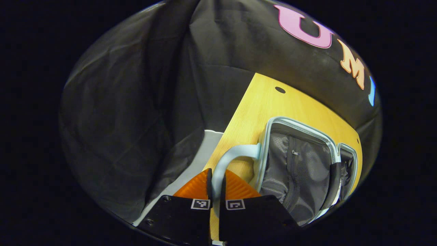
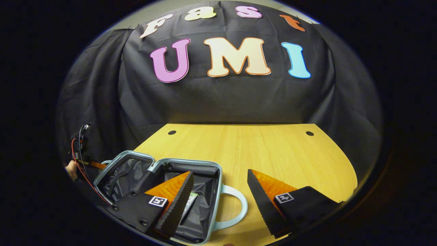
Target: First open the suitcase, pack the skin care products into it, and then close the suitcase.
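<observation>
- Plainly, on the left side, the left gripper (image 1: 215,191) is clamped on the pale blue handle (image 1: 229,160) of the suitcase (image 1: 297,164); in the left gripper view both fingers press the curved plastic loop between their ribbed pads.
- From that gripper the open case lies ahead and to the right on the wooden table (image 1: 269,102), its long axis running away across the tabletop, one half lined in grey mesh with a zip pocket, the rim a smooth light-blue band.
- In the right gripper view the suitcase (image 2: 160,184) lies butterflied flat at the lower left, two dark fabric-lined halves side by side, with a second handle (image 2: 235,208) looping out toward the middle of the table (image 2: 259,150).
- A small pale item with a green patch, probably a skin care product (image 2: 189,202), lies inside the nearer half, partly hidden by the gripper's left finger; I cannot tell what kind it is.
- The right gripper (image 2: 220,201) is spread wide and holds nothing; its left finger hangs over the nearer half of the case, its right finger over bare wood.
- My judgement: packing looks under way or done, and closing comes next. That turns on the hinge between the halves: the left gripper, already on a handle, is better placed to swing its half over, while the right one must clear the case first.
- A hand (image 2: 71,169) with wires shows at the far left edge.
</observation>
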{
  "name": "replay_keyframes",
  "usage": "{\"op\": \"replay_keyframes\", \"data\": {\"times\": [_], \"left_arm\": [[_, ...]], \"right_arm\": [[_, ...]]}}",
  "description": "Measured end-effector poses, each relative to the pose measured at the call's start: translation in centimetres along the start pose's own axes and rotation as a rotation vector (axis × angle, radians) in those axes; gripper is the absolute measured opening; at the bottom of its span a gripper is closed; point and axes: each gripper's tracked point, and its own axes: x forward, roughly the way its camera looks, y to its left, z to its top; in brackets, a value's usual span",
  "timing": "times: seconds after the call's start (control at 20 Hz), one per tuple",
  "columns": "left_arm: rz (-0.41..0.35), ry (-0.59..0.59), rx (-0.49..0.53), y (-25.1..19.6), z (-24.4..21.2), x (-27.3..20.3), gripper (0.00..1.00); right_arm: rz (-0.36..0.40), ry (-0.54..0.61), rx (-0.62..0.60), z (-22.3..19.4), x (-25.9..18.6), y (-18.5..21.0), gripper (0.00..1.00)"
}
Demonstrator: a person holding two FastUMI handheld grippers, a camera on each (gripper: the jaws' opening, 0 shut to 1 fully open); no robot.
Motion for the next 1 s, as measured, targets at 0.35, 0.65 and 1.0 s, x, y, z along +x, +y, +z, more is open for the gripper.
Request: {"op": "replay_keyframes", "data": {"times": [0.35, 0.65, 1.0], "left_arm": [[-0.006, -0.169, 0.048, -2.7, 6.1, -9.2, 0.01], [-0.015, -0.301, 0.157, -11.3, 9.4, -15.9, 0.0], [-0.123, -0.381, 0.182, -20.1, 10.6, -21.7, 0.0]], "right_arm": [[0.066, -0.059, -0.046, 0.8, -1.2, -2.3, 0.98], [0.135, -0.07, 0.001, 1.8, -2.2, -5.2, 0.98], [0.165, -0.107, 0.01, 3.2, -3.7, -8.9, 0.98]]}}
